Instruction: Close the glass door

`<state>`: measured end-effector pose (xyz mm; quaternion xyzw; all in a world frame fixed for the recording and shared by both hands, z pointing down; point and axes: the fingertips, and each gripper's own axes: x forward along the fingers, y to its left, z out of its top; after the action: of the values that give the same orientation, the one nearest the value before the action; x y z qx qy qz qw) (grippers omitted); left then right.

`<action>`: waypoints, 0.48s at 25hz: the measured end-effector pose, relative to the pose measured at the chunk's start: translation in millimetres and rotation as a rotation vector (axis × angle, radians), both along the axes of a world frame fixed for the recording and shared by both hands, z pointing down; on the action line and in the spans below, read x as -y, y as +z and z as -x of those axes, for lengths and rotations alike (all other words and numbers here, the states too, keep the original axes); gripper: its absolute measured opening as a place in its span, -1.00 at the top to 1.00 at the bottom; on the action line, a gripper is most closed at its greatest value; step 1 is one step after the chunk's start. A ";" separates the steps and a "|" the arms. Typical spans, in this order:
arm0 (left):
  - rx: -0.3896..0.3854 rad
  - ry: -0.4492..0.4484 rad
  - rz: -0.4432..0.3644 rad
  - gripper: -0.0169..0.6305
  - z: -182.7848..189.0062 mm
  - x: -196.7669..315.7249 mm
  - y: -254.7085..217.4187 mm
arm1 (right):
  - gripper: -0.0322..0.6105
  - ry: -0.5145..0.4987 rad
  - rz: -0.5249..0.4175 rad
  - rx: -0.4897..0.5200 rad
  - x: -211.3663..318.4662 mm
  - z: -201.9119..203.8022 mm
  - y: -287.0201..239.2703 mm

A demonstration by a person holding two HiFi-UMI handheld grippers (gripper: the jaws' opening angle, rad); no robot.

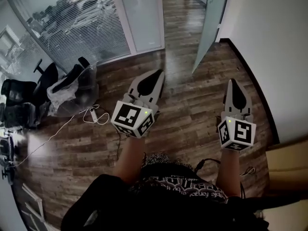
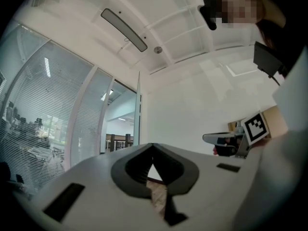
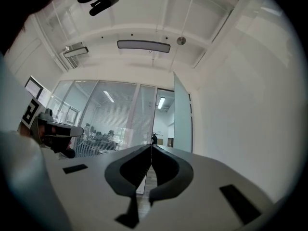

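Forearms reach out from the near edge of the wooden floor [image 1: 192, 109], one tool in each hand. The left gripper [image 1: 158, 73] has its jaws closed tip to tip with nothing between them, as its own view [image 2: 153, 146] confirms. The right gripper [image 1: 234, 82] is likewise closed and empty [image 3: 151, 146]. Both point ahead and slightly upward, well apart from each other and touching nothing.

A cardboard box [image 1: 288, 160] sits at the floor's right edge, and a white cable [image 1: 72, 121] trails toward office chairs [image 1: 29, 97] at its left edge. Beyond the chairs rises a glass partition [image 1: 82, 23] with blinds behind it.

Farther ahead, near the white wall [image 1: 269, 42], stands the glass door [image 1: 210, 23]. It is a tall frosted panel swung open at an angle, beside a doorway [image 3: 161, 124], and well out of reach.

It will likely be heavy and rigid, slow to start swinging, with a smooth face that offers closed jaws little friction. No handle can be made out. Pushing flat against the face near the free edge, away from the hinges, seems the best hold, and gently, since glass chips at its edges.
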<state>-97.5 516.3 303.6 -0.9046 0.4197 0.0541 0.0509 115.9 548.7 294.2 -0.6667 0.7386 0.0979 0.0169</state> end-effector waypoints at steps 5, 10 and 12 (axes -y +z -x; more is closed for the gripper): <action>0.011 -0.018 0.015 0.94 0.8 13.5 10.6 | 0.89 -0.008 0.013 0.016 19.5 -4.0 11.0; -0.020 -0.021 -0.009 0.94 3.1 54.0 10.5 | 0.89 0.008 0.013 0.029 55.1 -4.9 16.0; -0.021 -0.019 -0.013 0.94 2.4 76.6 11.2 | 0.89 0.009 0.024 0.022 75.0 -4.7 20.8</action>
<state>-99.9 439.7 314.8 -0.8996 0.4285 0.0657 0.0531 120.6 473.7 314.9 -0.6714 0.7364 0.0818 0.0163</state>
